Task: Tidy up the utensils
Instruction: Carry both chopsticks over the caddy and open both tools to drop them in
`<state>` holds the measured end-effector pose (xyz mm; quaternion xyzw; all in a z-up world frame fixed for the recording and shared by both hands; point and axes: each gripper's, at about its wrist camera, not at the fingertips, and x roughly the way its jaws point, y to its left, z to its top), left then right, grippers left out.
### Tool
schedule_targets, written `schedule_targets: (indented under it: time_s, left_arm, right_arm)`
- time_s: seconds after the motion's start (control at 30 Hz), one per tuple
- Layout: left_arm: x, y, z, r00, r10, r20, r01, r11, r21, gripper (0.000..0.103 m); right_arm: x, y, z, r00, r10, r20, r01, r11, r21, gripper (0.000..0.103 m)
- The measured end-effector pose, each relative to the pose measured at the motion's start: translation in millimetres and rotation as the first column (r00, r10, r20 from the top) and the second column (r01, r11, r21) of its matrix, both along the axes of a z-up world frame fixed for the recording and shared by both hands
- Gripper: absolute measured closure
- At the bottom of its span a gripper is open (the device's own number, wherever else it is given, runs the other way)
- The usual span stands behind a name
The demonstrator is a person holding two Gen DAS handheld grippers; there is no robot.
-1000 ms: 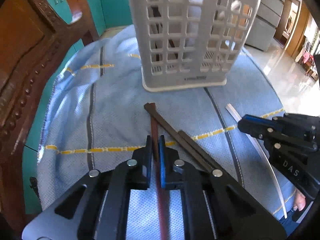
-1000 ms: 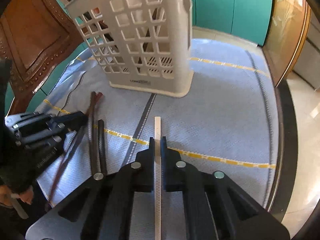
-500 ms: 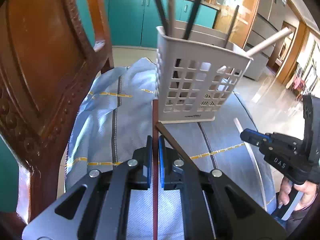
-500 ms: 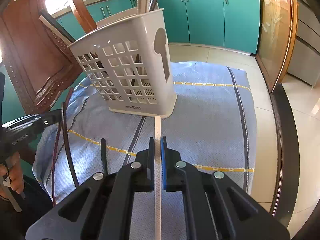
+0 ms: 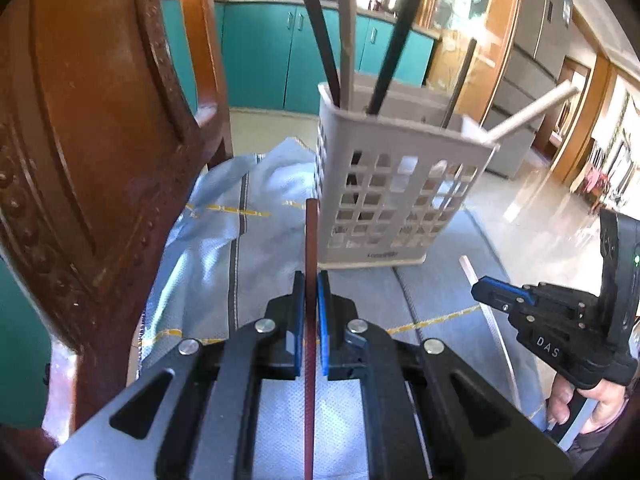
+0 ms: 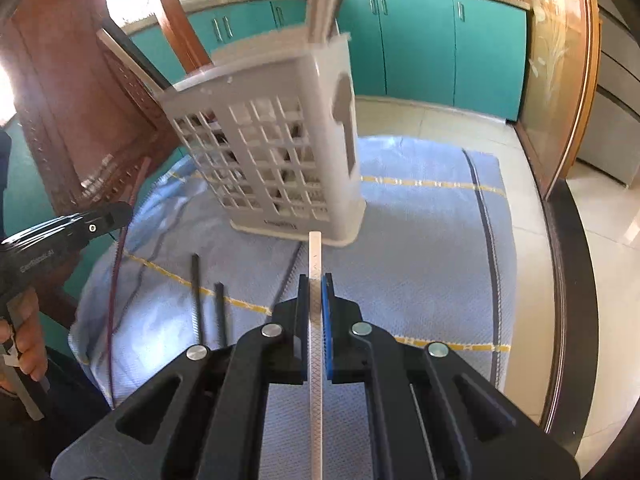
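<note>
Left gripper [image 5: 311,300]: closed on a dark red chopstick [image 5: 310,248], which runs forward between the blue pads and is lifted clear of the cloth.
Right gripper [image 6: 316,300]: closed on a white chopstick [image 6: 315,272] with a fine crosshatch pattern, its tip pointing at the foot of the holder.
Holder [image 5: 396,200]: pale plastic lattice caddy standing on the far part of the blue cloth [image 5: 208,248] that covers the desk; several dark and pale sticks already stand in it, leaning outward at different angles.
Left to sort: two dark chopsticks [image 6: 208,300] lie side by side on the cloth, near left in the right wrist view.
Risk, collision: both grippers appear bound for one narrow opening, so the long sticks could cross or knock each other.
Risk, tipping: the holder looks light and tall; a tip catching the rim or a lattice hole could push it over or slide it on the cloth.
Risk, slip: each stick is pinched at one short span, so it may pivot when its tip meets the sticks already inside.
Wooden chair [image 5: 80,160]: close on the left, leaving little swing room there.
</note>
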<state>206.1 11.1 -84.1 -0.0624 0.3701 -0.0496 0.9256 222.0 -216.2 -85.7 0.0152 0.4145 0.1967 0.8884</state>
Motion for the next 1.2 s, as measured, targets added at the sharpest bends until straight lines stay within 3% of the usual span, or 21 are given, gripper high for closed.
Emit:
schedule_targets:
  time_s: [0.2,0.4,0.6,0.7,0.8,1.0,1.13,1.2]
  left_arm:
    - [-40.2,0.9,49.7,0.988,-0.023,0.150,0.025,1.000,-0.013,0.096]
    - [-79.8,-0.2,116.8,0.941,-0.050,0.335,0.064,0.998,-0.029,0.096]
    - [-64.6,-10.7,182.2,0.894,-0.091,0.439,0.117,0.993,-0.033,0.096]
    - [-48.1,-11.8,202.1,0.879,-0.078,0.471,0.110,0.993,-0.042,0.096]
    - [-29.4,-10.6,212.5,0.879,-0.064,0.472,0.116,0.990,-0.081,0.096]
    - [3.1,-7.8,211.9,0.879,-0.008,0.476,0.080,0.988,-0.132,0.096]
    - [15.5,-4.6,211.6,0.864,0.059,0.500,0.010,0.991,-0.133,0.096]
    - [27.0,-7.1,200.3,0.872,0.080,0.484,-0.038,0.995,-0.097,0.096]
  right_arm:
    - [-42.0,-5.0,62.9,0.981,0.082,0.175,-0.094,0.994,0.063,0.097]
    - [-73.4,-18.2,121.0,0.946,0.081,0.313,-0.127,0.984,0.128,0.097]
    - [-41.0,-25.2,188.1,0.914,-0.003,0.406,-0.086,0.976,0.200,0.097]
    - [-17.3,-28.9,211.2,0.911,-0.047,0.409,-0.061,0.967,0.249,0.096]
    - [0.7,-33.7,225.8,0.911,-0.093,0.402,-0.035,0.954,0.299,0.096]
    - [16.7,-43.2,234.5,0.866,-0.207,0.456,0.028,0.929,0.369,0.096]
    - [26.6,-36.3,221.0,0.845,-0.238,0.479,0.081,0.942,0.326,0.096]
    - [34.1,-27.4,209.9,0.854,-0.219,0.471,0.090,0.956,0.280,0.096]
